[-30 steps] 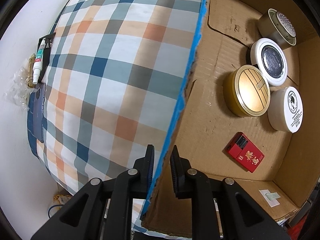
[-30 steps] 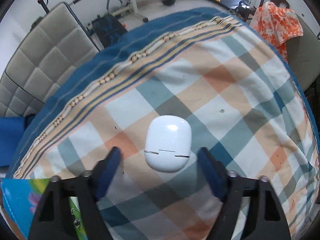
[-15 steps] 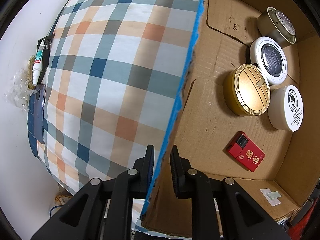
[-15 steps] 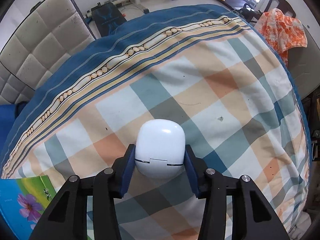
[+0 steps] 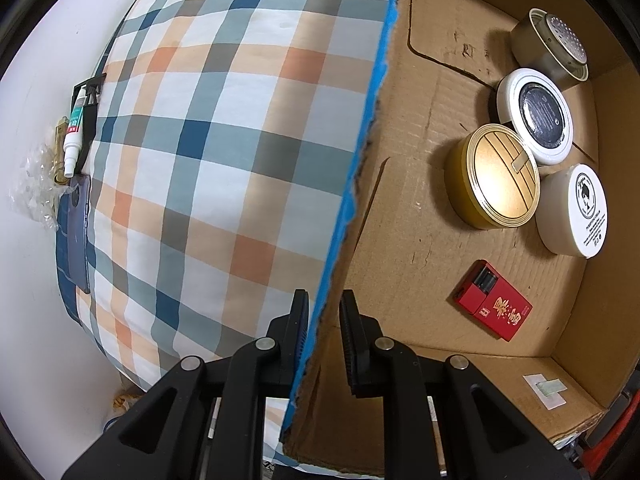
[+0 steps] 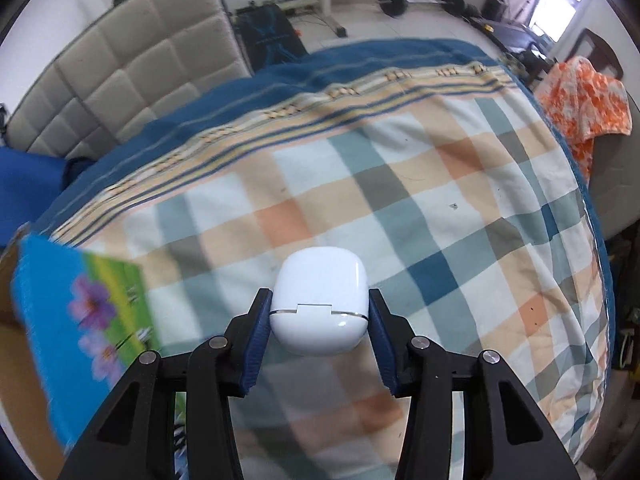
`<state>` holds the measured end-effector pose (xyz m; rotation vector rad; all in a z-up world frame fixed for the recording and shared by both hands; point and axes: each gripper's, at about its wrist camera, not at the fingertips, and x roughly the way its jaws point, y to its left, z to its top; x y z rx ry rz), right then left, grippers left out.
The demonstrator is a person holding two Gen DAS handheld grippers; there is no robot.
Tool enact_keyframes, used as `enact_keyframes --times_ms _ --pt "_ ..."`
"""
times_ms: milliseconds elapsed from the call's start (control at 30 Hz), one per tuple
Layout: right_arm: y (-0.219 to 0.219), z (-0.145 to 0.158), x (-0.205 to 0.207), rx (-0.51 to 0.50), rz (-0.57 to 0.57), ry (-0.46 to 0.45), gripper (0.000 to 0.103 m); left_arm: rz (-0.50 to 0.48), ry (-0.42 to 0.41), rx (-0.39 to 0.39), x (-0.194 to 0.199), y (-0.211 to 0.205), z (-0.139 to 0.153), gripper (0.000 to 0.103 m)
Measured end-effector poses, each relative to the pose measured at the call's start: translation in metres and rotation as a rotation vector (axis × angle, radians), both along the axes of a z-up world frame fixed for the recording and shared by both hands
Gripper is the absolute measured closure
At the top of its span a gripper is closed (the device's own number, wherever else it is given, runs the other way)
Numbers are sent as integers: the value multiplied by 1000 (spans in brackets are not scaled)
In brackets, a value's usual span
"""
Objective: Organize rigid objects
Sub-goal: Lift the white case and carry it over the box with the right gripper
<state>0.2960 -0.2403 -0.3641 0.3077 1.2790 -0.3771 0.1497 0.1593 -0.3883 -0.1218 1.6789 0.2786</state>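
A: What changed just now at the right gripper (image 6: 319, 320)?

B: One second ago its jaws stood wide on both sides of the white case (image 6: 320, 305), which lay on the checked blanket (image 6: 460, 216). Now the pads are clamped on both sides of the case, and it seems lifted a little off the blanket. The background is blurred, so the hand is moving.

A: And the left gripper (image 5: 324, 328)?

B: It did not move. It is closed on the blue-edged wall of the box (image 5: 400, 220), holding that wall steady.

A: What is inside the box?

B: A gold tin (image 5: 496, 176), two white jars, a metal can and a red pack (image 5: 494, 300), all toward the far side from the held wall. The floor beside that wall is free.

A: So what does this mean for the task?

B: I think the pick is done. The case must next travel to the box, whose corner (image 6: 76, 312) shows to the left of the case.
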Motion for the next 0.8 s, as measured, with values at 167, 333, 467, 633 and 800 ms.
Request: enact_keyframes --times_ms 167,333,467,633,800 --pt "20 36 -20 28 66 -75 54 -8 1 -3 2 -1 -3 90" --pt "49 80 -41 77 129 -144 55 -17 3 -5 3 0 -6 90" --pt "71 111 -62 123 183 -178 55 -25 10 -12 6 -1 -10 91" --pt "93 130 -86 160 232 -182 65 -34 16 -24 11 2 -14 91" --pt "115 127 -101 208 287 -149 76 -36 20 -21 15 0 -16 92"
